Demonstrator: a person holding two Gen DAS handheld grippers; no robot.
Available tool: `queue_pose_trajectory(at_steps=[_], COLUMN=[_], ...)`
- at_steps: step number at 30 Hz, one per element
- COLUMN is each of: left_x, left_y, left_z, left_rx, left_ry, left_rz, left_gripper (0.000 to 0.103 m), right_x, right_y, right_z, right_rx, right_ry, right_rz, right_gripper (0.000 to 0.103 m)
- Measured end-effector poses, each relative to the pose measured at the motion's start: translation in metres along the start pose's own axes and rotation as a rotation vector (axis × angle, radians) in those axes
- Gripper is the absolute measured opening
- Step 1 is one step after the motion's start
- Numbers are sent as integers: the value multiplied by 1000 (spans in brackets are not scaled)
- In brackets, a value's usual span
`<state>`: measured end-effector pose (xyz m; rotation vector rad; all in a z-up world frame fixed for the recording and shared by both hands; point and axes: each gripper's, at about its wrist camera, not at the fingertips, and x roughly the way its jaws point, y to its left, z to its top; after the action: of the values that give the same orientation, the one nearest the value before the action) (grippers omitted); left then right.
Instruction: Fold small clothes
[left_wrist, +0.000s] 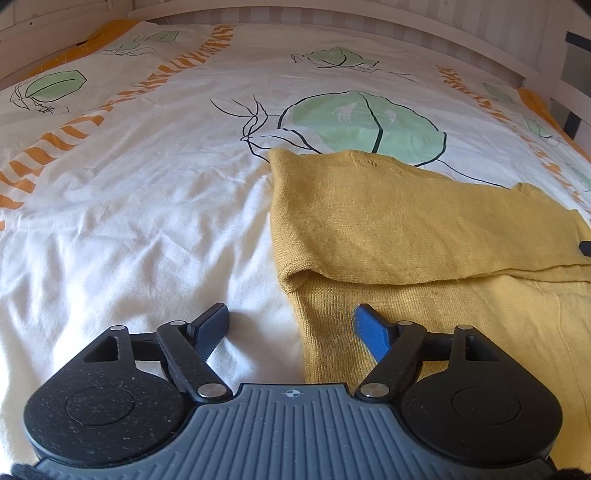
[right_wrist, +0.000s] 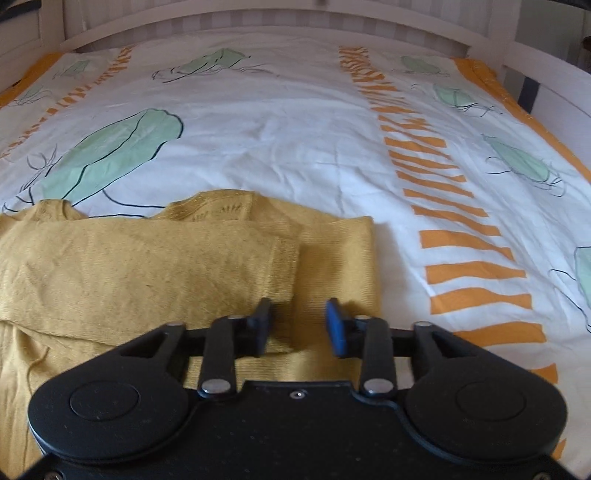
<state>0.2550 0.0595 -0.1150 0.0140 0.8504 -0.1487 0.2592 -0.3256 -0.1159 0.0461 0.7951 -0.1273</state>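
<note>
1. Mustard-yellow knitted sweater (left_wrist: 424, 229): one item. It lies flat on the bed, partly folded, with a sleeve (right_wrist: 147, 273) laid across the body and its ribbed cuff ending short of the garment's right edge. The neckline is at the far side, the hem toward the near side.

2. Left gripper (left_wrist: 290, 326): one. Jaws wide apart, holding nothing. It sits low over the sweater's left edge; the blue finger is above the knit, the black finger above bare sheet.

3. Right gripper (right_wrist: 298, 323): one. Jaws apart, though less widely, holding nothing. It sits over the sweater's right portion, just near of the cuff. Whether the fingertips touch the fabric cannot be told.

4. White bed cover printed with green leaves and orange bars (left_wrist: 140, 206): one, rumpled on the near left, spread under everything.

5. Pale wooden bed rail (right_wrist: 258, 22): one, along the far edge.

6. Risks, as judged:
- The loose sleeve may slide off the body if the hem is lifted unevenly, undoing the fold.
- The left jaws straddle the garment's edge, so closing here could pinch the sheet along with the knit and drag the cover.
- The thin knit may be caught in only one layer, leaving the lower layer behind and skewing the fold.
</note>
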Motion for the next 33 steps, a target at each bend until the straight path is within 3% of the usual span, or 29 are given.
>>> queue_pose_trajectory(at_steps=[4, 6, 11, 20, 24, 33], left_x=[3, 4, 3, -26, -43, -86], left_y=[-1, -2, 2, 15, 21, 32], left_z=[-2, -3, -6, -23, -38, -69], left_rx=[20, 24, 29, -39, -81, -150], left_ry=[2, -2, -1, 90, 117, 177], left_rz=[-18, -23, -42, -80, -99, -132], left_gripper=[86, 89, 90, 90, 90, 90], right_x=[-10, -20, -47, -86, -105, -145], right_y=[-7, -10, -15, -19, -22, -41], right_z=[-3, -7, -27, -79, -98, -133], right_rx=[22, 38, 67, 114, 137, 216], right_ry=[-15, -17, -7, 68, 88, 138], right_rz=[10, 36, 102, 185, 228, 231], right_gripper=[67, 79, 92, 93, 100, 101])
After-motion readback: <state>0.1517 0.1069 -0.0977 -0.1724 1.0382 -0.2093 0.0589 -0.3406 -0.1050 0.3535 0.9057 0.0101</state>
